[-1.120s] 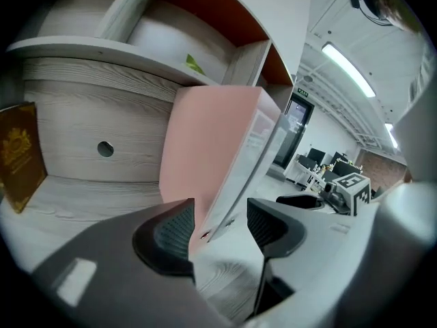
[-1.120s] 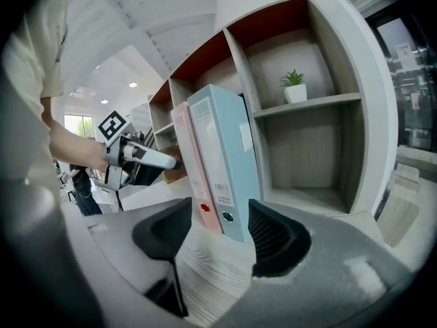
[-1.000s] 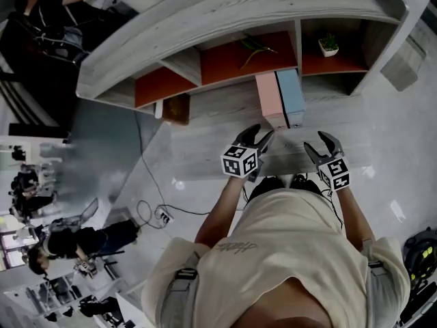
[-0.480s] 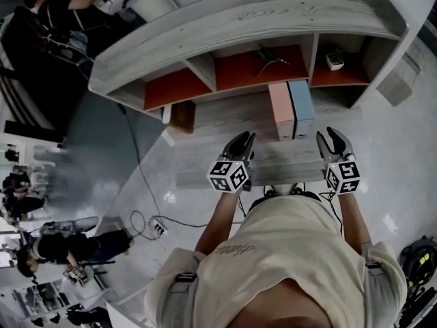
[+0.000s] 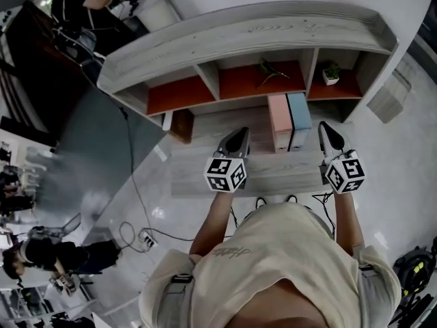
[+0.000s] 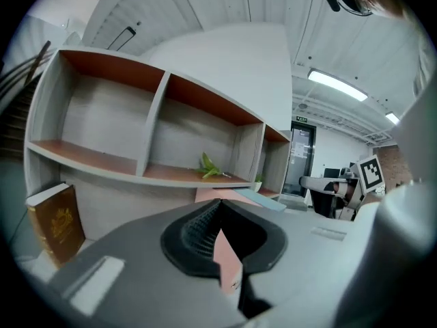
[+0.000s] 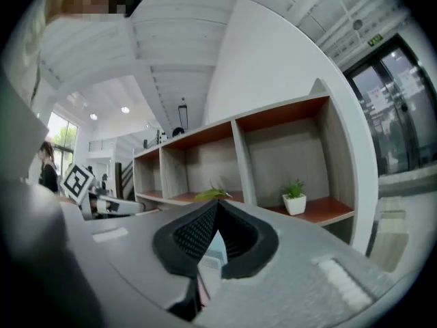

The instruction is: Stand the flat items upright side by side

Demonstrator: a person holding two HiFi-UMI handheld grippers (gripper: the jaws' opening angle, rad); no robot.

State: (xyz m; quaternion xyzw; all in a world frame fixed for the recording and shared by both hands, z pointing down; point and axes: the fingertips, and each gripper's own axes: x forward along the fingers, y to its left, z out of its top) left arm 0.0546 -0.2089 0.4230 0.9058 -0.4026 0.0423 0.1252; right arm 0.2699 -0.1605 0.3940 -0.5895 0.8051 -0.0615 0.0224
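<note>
Pink flat item (image 5: 278,123) and pale blue flat item (image 5: 298,120), two in all, stand upright and touching side by side on the pale wooden tabletop (image 5: 205,183), under the middle compartment of the grey wooden shelf unit with orange-red lining (image 5: 239,36); their narrow top edges run lengthwise from the tabletop's front toward the shelf unit's back wall, pink on the left, blue on the right. One brown book (image 5: 181,125) leans below the shelf unit's left compartment, well apart from the pink item, with bare tabletop between them; right of the blue item only a narrow strip remains before the shelf unit's side post. One green sprig (image 5: 270,70) lies in the middle compartment; one small potted plant (image 5: 331,73) stands in the right one. The left hand-held gripper (image 5: 235,141) and the right hand-held gripper (image 5: 329,135) flank the pair in front of the shelf unit, clear of both; each has just been closing its jaws, which now meet with nothing between them.
</note>
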